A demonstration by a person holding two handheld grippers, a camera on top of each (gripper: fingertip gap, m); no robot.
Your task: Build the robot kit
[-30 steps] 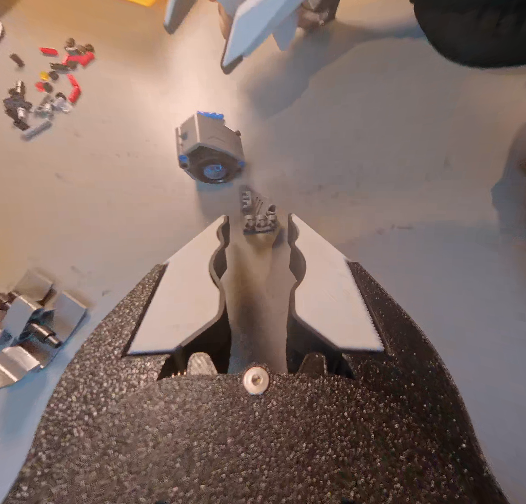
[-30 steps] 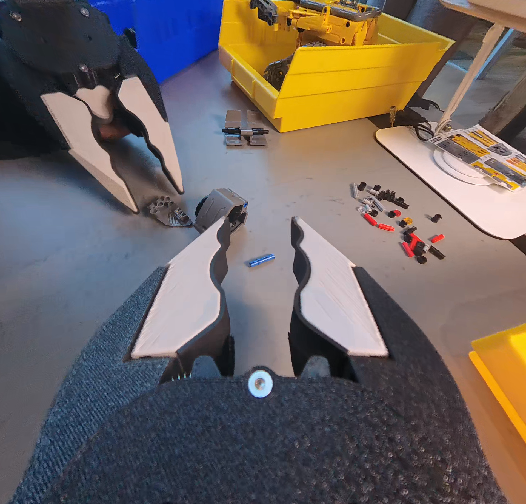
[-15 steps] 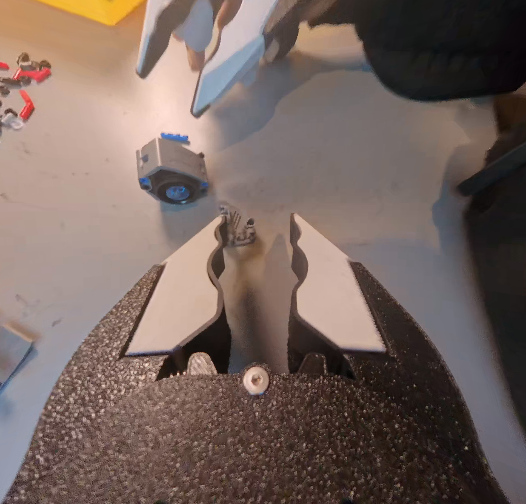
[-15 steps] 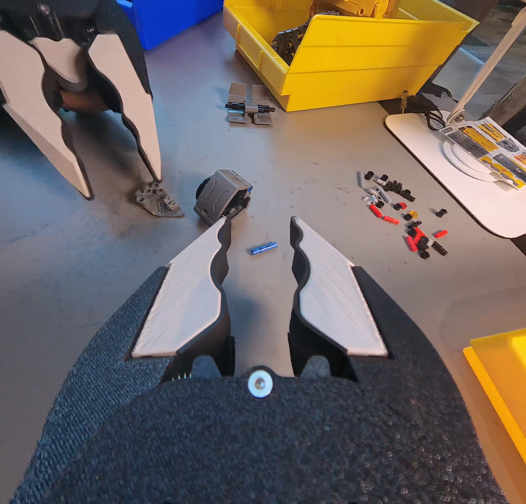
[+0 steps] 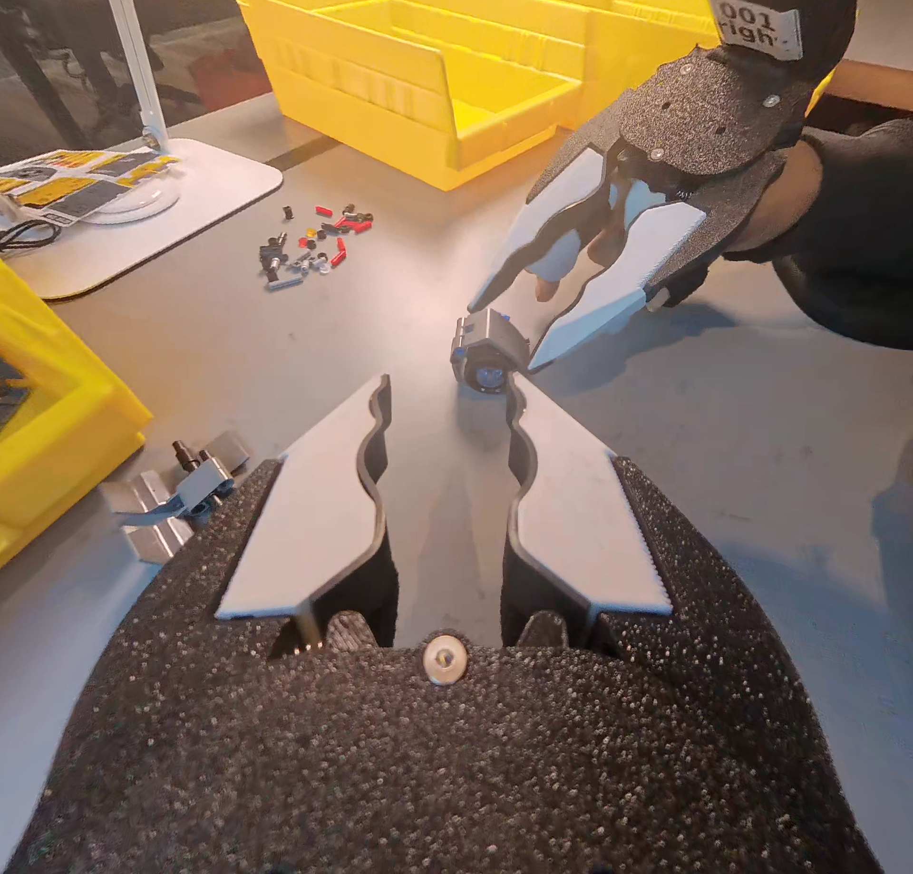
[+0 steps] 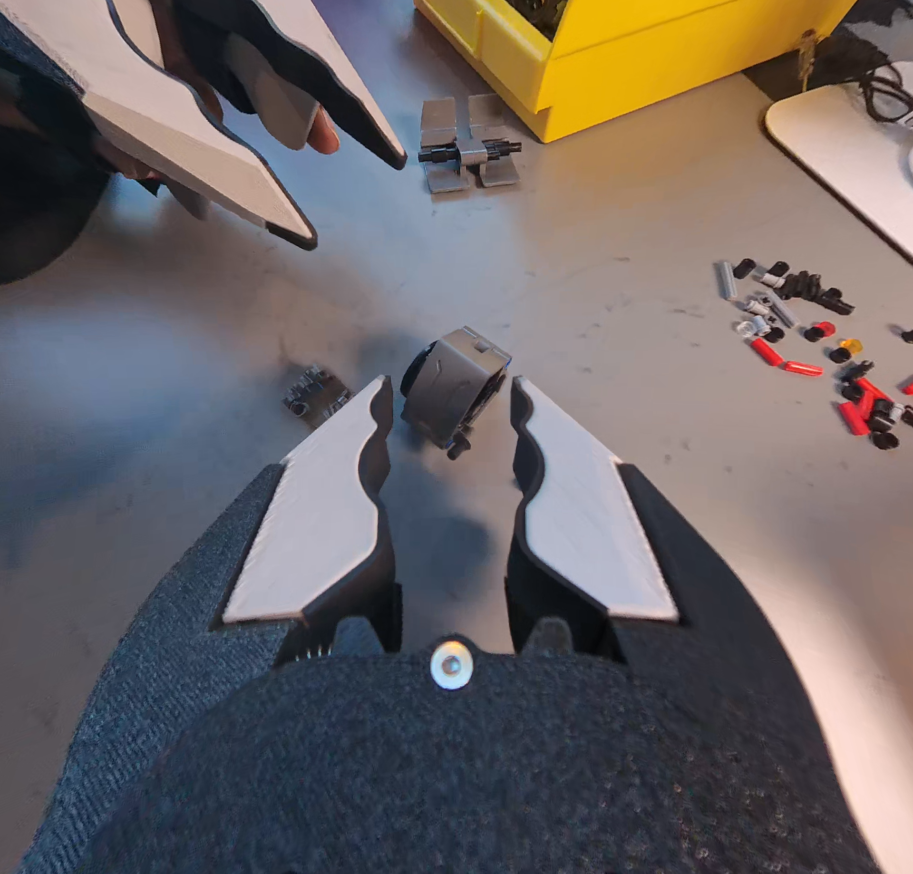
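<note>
My right gripper (image 6: 450,381) is spread wide around a grey motor block (image 6: 453,385) on the grey table (image 6: 617,218), not gripping it. My left gripper (image 5: 447,381) hangs released and empty nearby, beside a small dark piece (image 6: 316,396).

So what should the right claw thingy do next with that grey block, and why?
Probably ease the right gripper a little forward, then close. Its fingers are open on either side of the grey motor block, which lies loose on the table, but only the tips reach it. The left gripper is open and holds nothing.
</note>
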